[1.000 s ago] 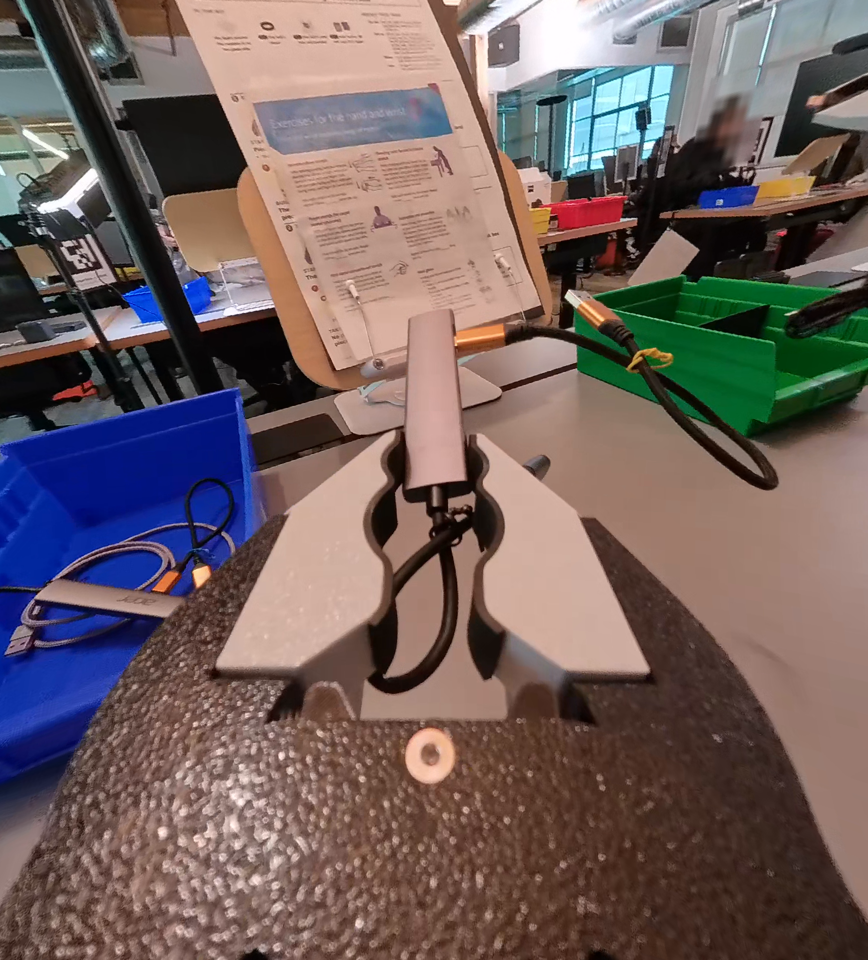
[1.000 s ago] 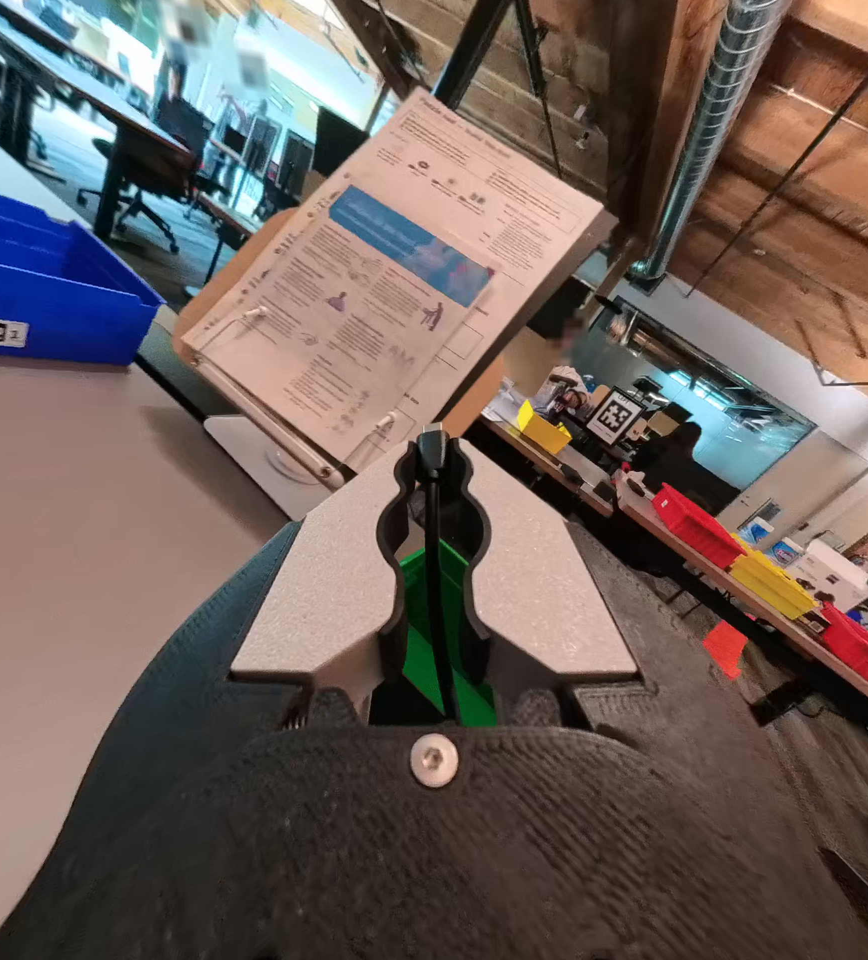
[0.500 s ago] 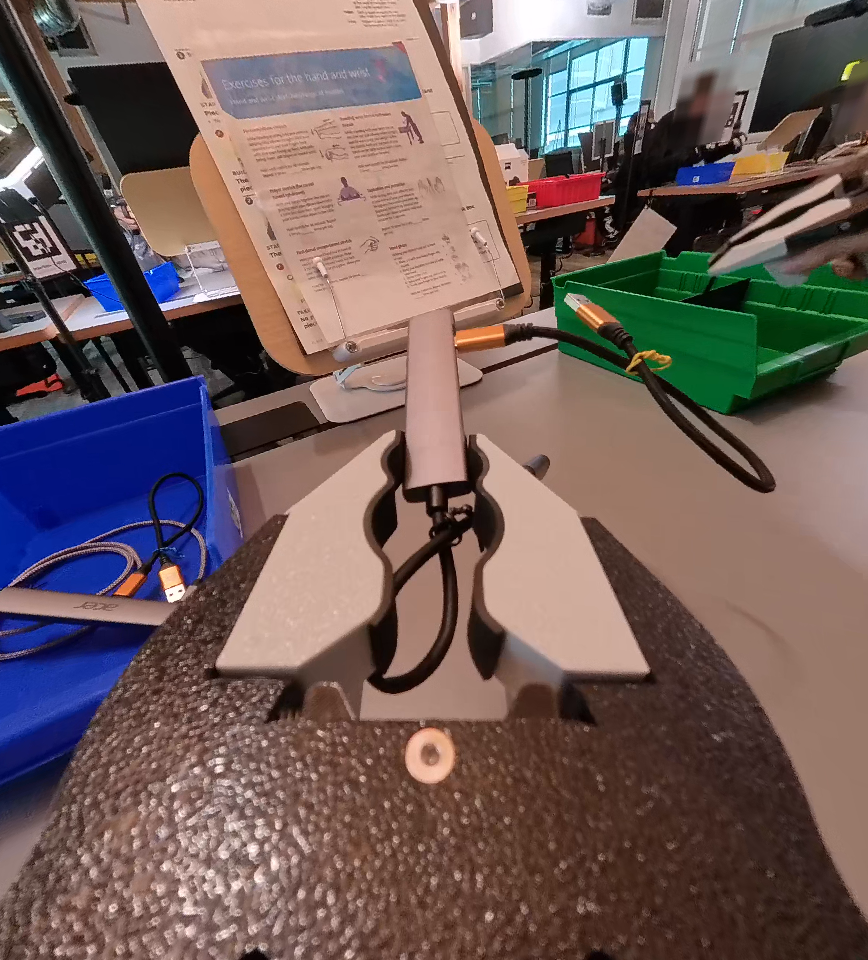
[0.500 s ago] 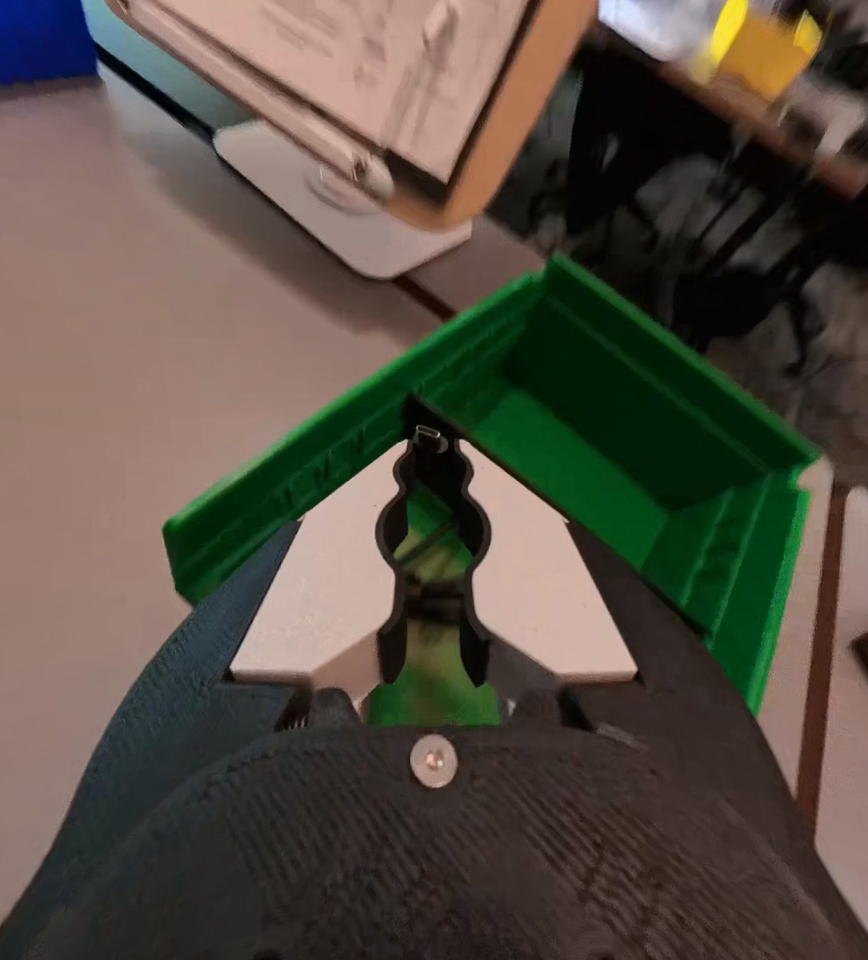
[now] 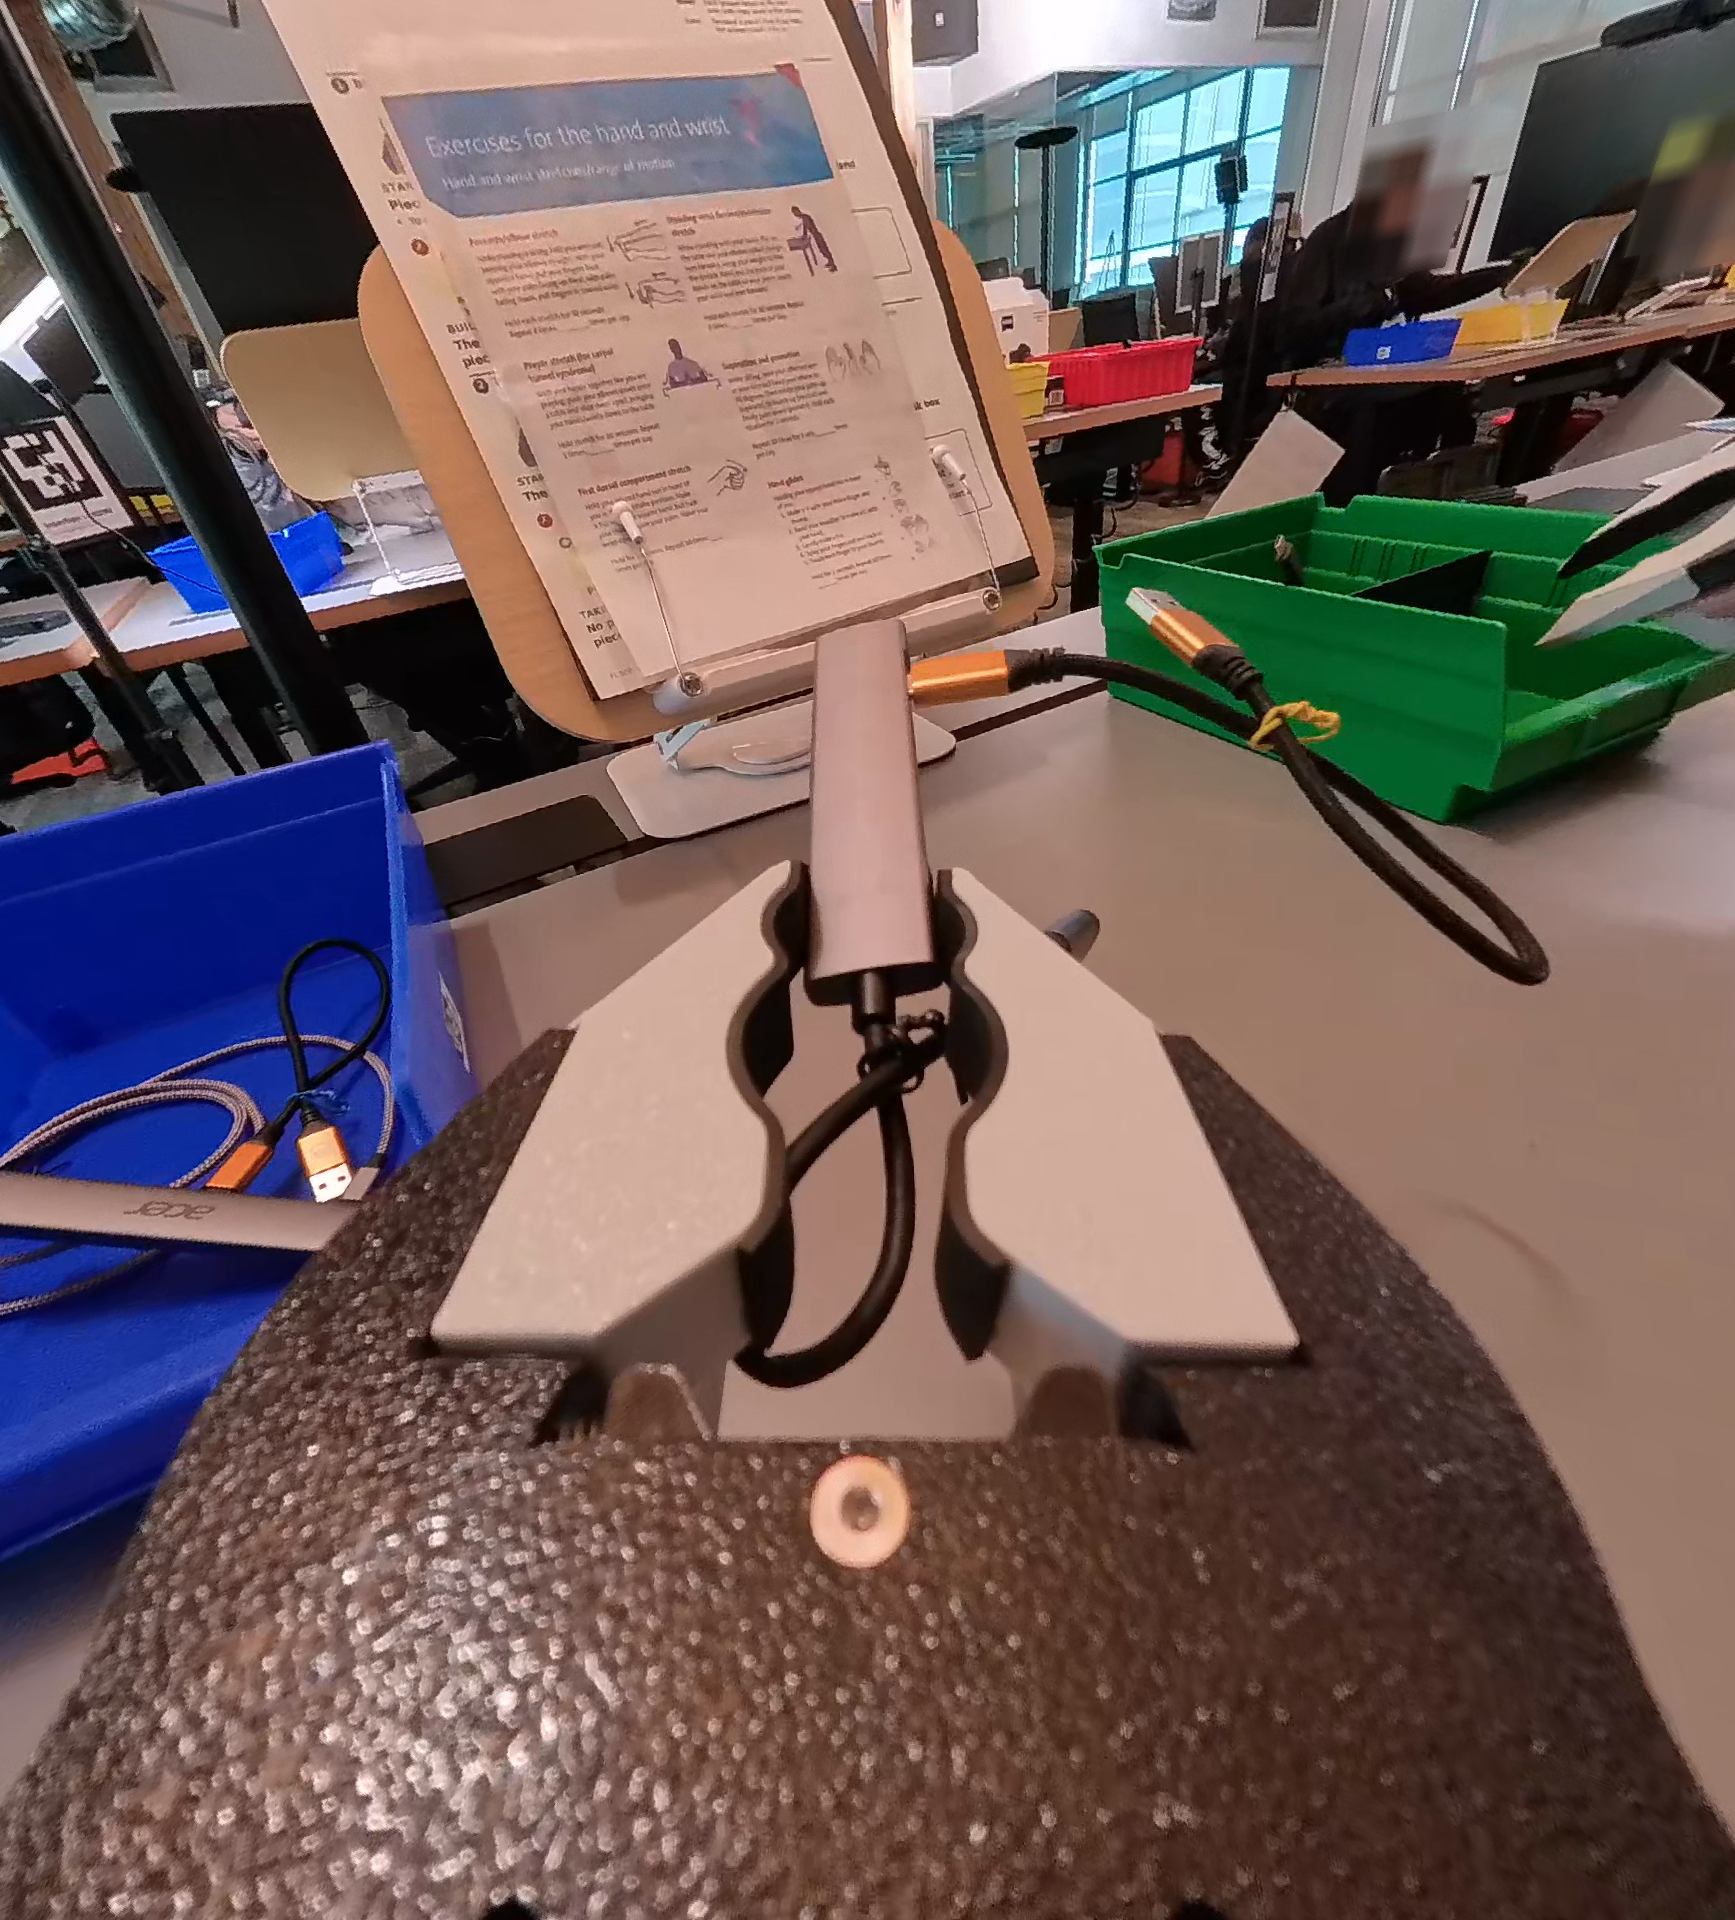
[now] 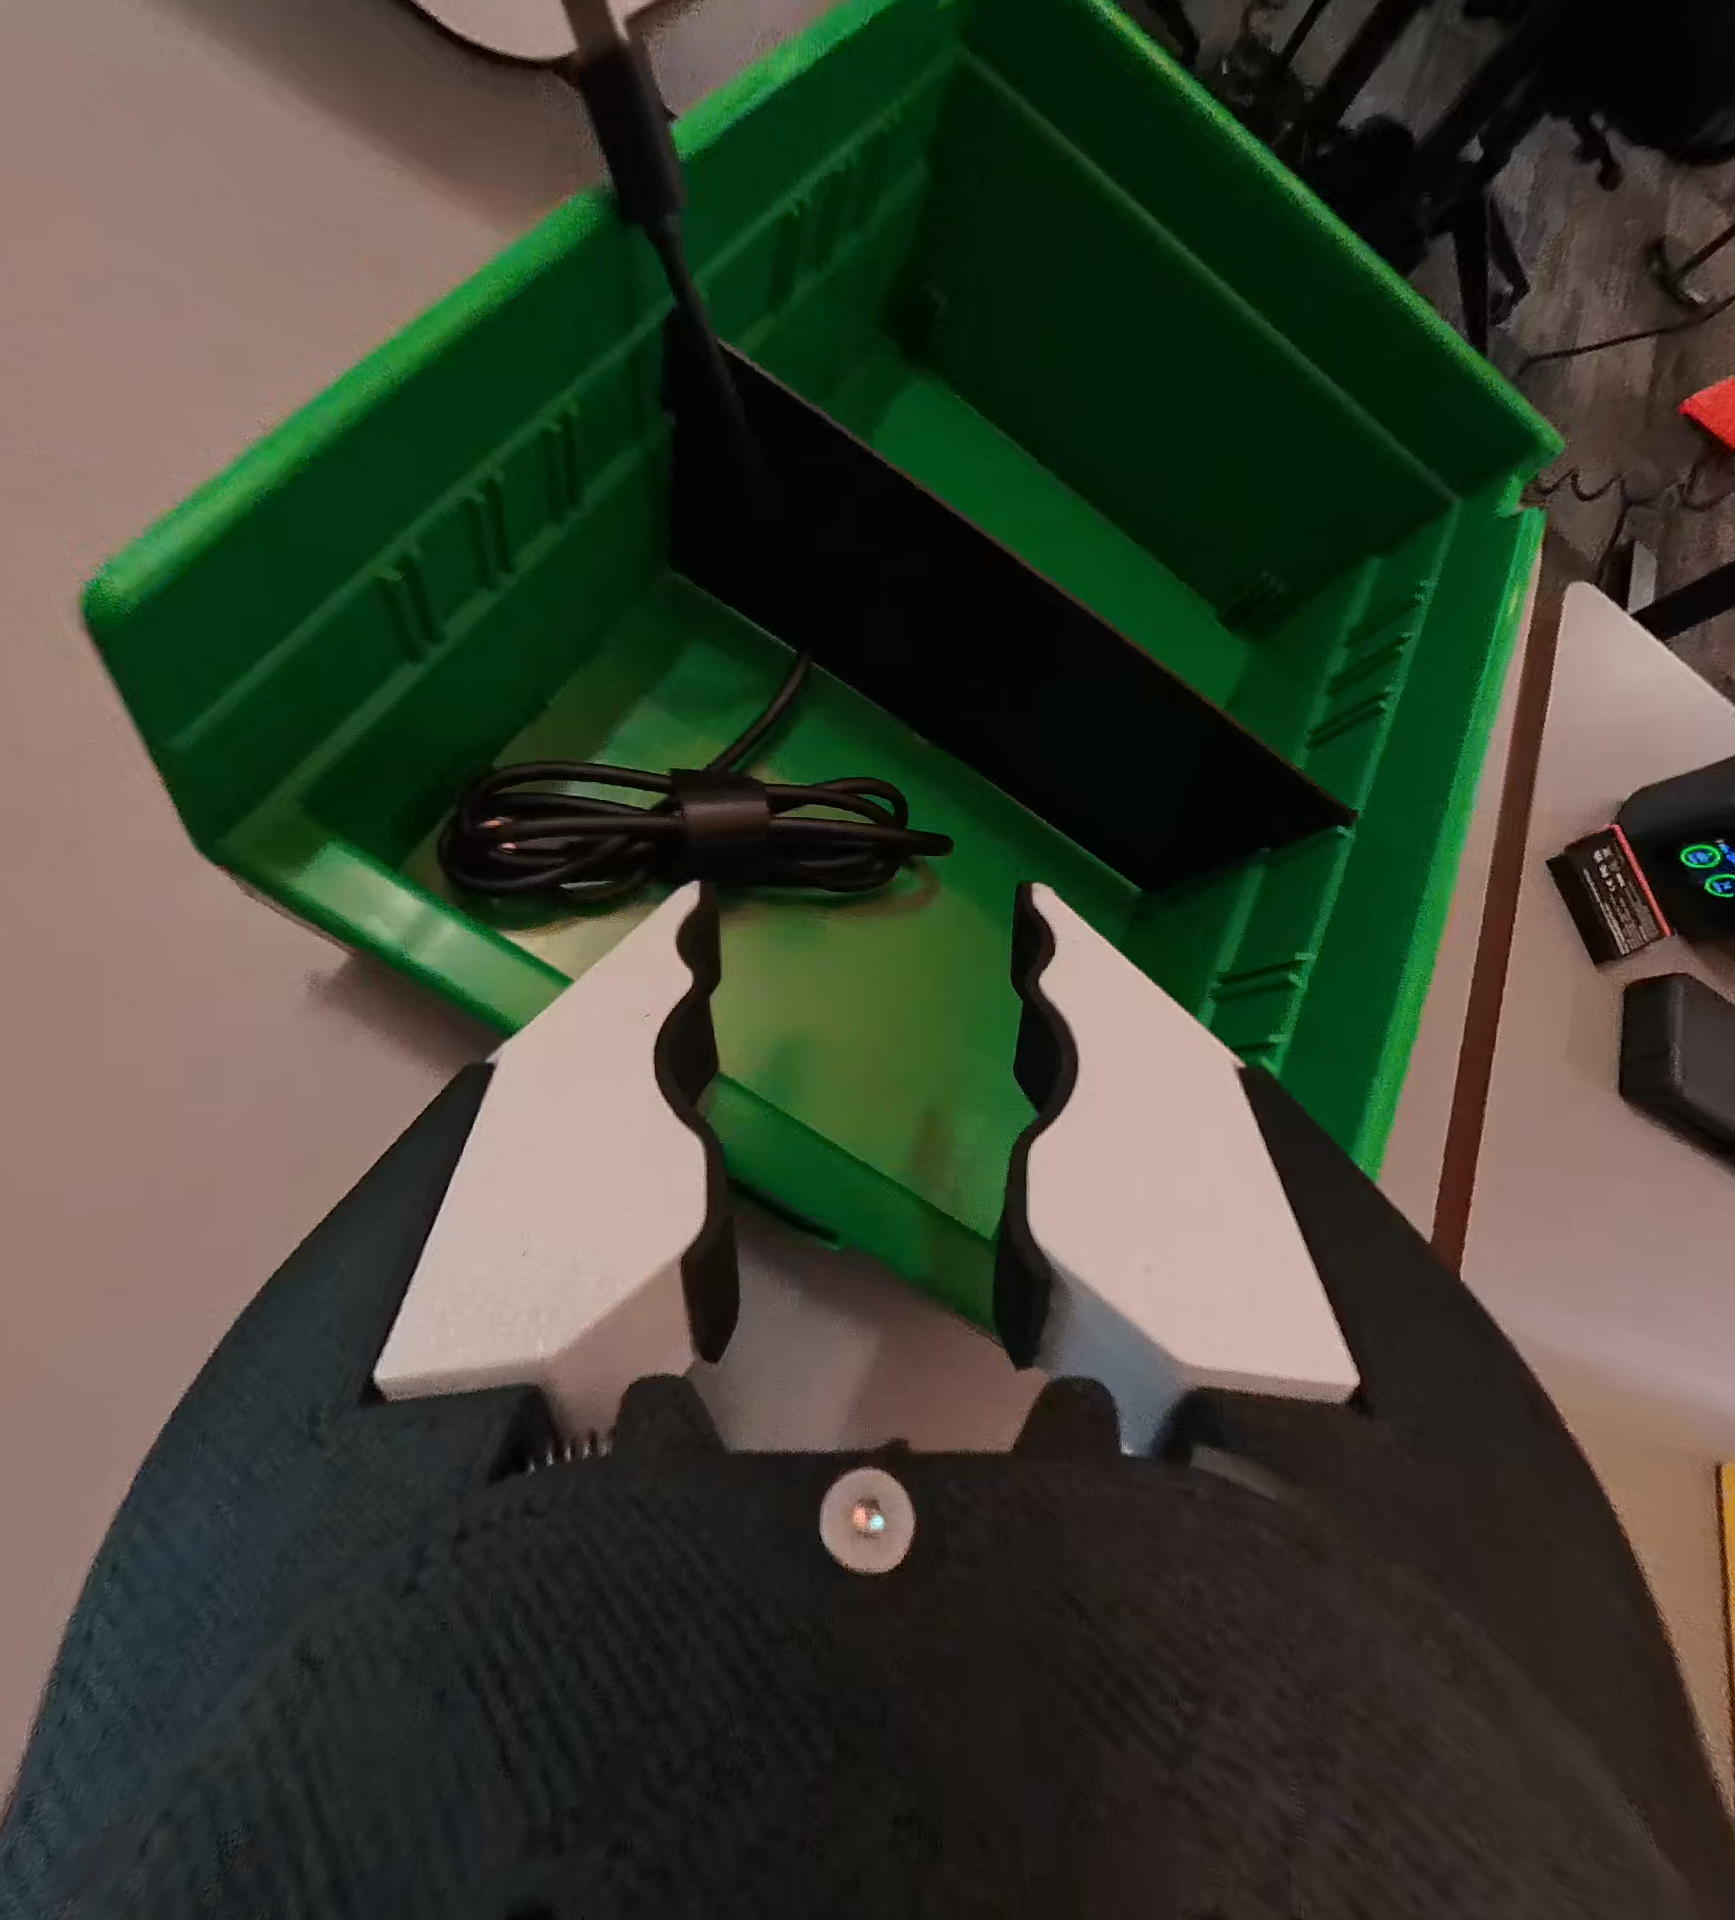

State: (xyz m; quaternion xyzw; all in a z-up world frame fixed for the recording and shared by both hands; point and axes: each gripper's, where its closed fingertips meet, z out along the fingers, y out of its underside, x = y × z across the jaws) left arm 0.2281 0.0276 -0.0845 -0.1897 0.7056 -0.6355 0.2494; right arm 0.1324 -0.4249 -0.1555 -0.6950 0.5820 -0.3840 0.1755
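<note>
My left gripper [image 5: 868, 883] is shut on a grey USB hub [image 5: 863, 769] that sticks up and forward out of the jaws. The hub's own black lead loops back between my fingers. A black cable [image 5: 1362, 831] with an orange plug sits in the hub's right side; its free orange plug [image 5: 1169, 623] hangs in the air. My right gripper [image 6: 863, 904] is open and empty above the near compartment of a green bin [image 6: 375, 644]. A coiled black cable [image 6: 676, 831] lies there, just beyond my fingertips. The right gripper also shows in the left wrist view [image 5: 1673, 561].
A blue bin [image 5: 146, 883] at the left holds another grey hub [image 5: 136, 1210] and braided cables. A black divider [image 6: 946, 603] splits the green bin. A stand with a printed sheet [image 5: 686, 364] is behind. Black battery devices [image 6: 1725, 862] lie right of the green bin. Left tips to right tips: about 45 centimetres.
My right gripper tipped down over the green bin and opened, letting go of the thin black cable, which now lies coiled in the bin. My left gripper has barely moved.
</note>
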